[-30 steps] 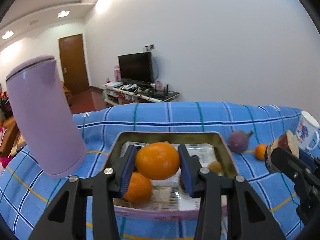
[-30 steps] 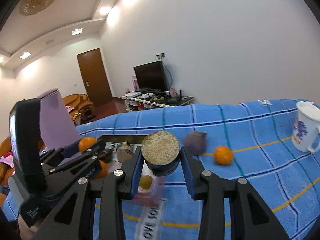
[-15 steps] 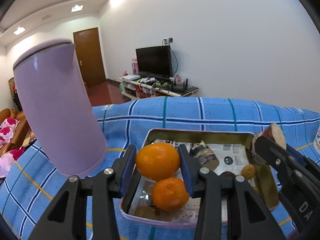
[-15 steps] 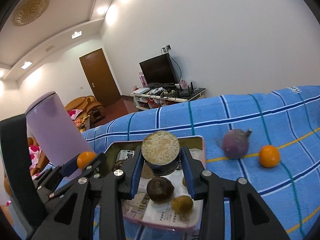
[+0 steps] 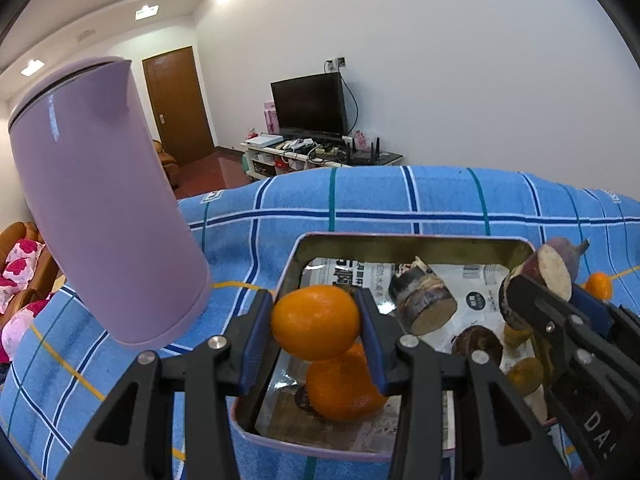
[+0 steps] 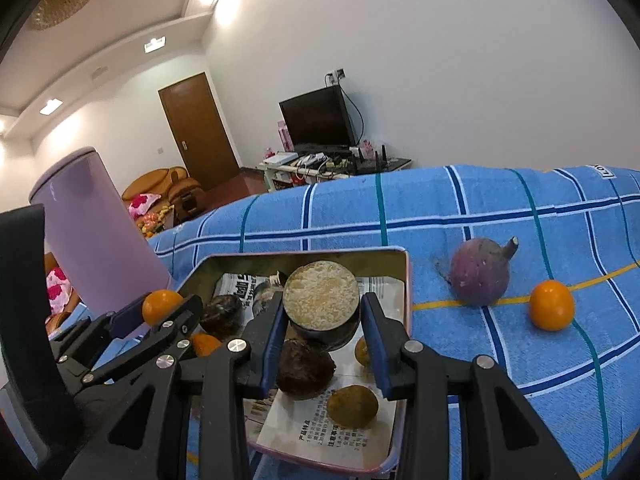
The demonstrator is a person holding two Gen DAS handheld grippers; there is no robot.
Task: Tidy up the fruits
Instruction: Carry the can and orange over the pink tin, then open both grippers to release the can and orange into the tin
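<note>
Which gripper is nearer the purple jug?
Left. The left gripper, shut on an orange, is just beside the purple jug; the right gripper, holding a cut piece, is farther along the tray.

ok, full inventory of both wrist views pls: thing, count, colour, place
tin tray: 1, pinkish rim, newspaper-lined, on the cloth
held orange: 1, orange, in the left gripper above the tray
held cane piece: 1, dark skin, pale cut face, in the right gripper above the tray
orange in tray: 1, orange, near left corner
cane piece in tray: 1, dark, far side
dark round fruits: 2, brown-black, in tray
small yellow-brown fruits: 2, in tray
purple root: 1, on cloth right of tray
loose orange: 1, on cloth right of the root
kettle: 1, lilac, left of tray
tablecloth: 1, blue check
left gripper: black, blue pads
right gripper: same
</note>
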